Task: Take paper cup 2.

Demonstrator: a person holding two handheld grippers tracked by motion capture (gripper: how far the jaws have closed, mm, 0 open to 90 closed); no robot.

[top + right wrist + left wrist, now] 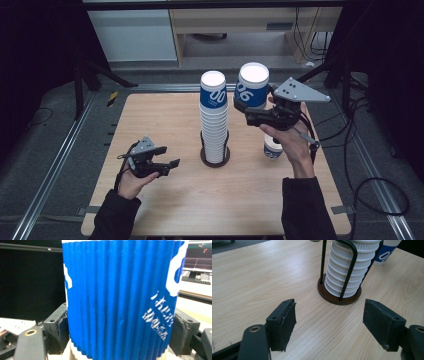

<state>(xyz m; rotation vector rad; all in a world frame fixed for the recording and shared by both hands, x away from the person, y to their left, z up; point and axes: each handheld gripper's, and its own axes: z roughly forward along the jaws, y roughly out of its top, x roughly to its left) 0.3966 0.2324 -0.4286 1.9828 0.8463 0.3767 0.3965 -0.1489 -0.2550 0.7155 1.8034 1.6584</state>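
**Blue cup lifted beside the stack**

The blue cup (252, 86), upper centre-right of the high view, stands roughly upright with its white open mouth up; its side reads what looks like "06". The right gripper (248, 112) pinches its ribbed blue sleeve from both sides, and small white script there is too blurred to read. Just left, the cup stack (214, 120) rises long-axis vertical from a round wire holder (215, 156); the top cup shows "00". Another small cup (273, 148) stands on the wooden table (165, 200) below the hand. At lower left, the left gripper (167, 156) has its jaws spread on nothing.
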